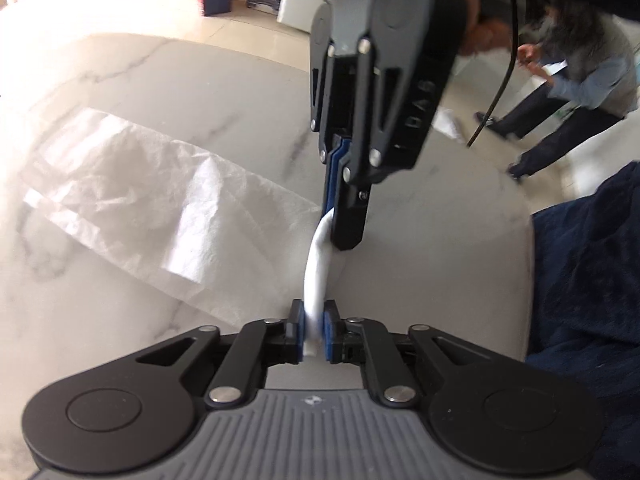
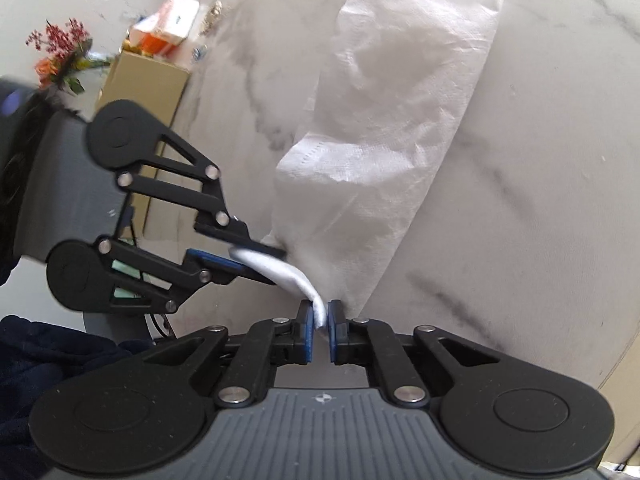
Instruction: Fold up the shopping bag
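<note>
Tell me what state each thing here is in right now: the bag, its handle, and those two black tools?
Shopping bag: folded into a long strip, lying flat and crumpled on the marble table.
Bag handle: lifted off the table, stretched between both tools.
Left gripper: fingers around one end of the handle.
Right gripper: fingers shut on the other end.
Cardboard box: closed, standing on the table edge.

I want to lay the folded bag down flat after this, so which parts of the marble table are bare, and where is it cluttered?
Bare marble table lies right of the white bag in the right wrist view, out to the rim. Bare marble also lies beyond the bag in the left wrist view. It is crowded left of the bag: a cardboard box, small packets and flowers.
</note>
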Demonstrator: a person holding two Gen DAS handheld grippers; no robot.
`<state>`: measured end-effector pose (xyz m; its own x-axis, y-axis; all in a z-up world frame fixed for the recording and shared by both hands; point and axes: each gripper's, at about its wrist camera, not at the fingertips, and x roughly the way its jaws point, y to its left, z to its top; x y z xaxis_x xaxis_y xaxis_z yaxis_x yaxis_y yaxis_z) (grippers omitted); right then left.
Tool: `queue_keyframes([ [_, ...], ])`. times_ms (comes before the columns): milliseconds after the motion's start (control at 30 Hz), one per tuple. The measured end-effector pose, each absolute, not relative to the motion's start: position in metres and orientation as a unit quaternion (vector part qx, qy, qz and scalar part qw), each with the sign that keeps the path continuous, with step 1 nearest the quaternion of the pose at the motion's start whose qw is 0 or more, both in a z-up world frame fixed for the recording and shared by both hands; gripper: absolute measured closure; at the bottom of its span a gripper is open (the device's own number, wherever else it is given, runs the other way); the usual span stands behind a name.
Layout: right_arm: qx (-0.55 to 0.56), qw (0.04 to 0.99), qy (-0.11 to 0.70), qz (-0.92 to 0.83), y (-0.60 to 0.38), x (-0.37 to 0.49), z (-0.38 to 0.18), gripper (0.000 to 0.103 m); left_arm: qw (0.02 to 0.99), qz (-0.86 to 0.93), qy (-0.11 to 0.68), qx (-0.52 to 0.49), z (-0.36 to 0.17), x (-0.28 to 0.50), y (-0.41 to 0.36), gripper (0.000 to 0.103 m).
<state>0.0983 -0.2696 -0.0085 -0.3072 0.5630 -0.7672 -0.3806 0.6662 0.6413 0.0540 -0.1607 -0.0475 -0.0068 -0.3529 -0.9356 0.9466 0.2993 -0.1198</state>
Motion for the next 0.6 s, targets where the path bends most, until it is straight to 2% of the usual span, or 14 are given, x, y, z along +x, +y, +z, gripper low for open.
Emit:
queue_keyframes([
  [100, 0.050, 0.570, 0.715, 0.400, -0.272, 0.101, -0.007, 0.101, 0.660, -0.492, 0.461, 0.331, -0.045, 0.040, -0.163, 0.081],
  [333, 0.057, 0.540, 0.744, 0.389, -0.285, 0.107, -0.010, 0.101, 0.669, -0.491, 0.321, 0.456, -0.039, -0.015, -0.176, 0.081],
  [600, 0.080, 0.530, 0.755, 0.379, -0.291, 0.110, -0.017, 0.101, 0.641, -0.513, 0.306, 0.482, -0.048, -0.018, -0.163, 0.080],
])
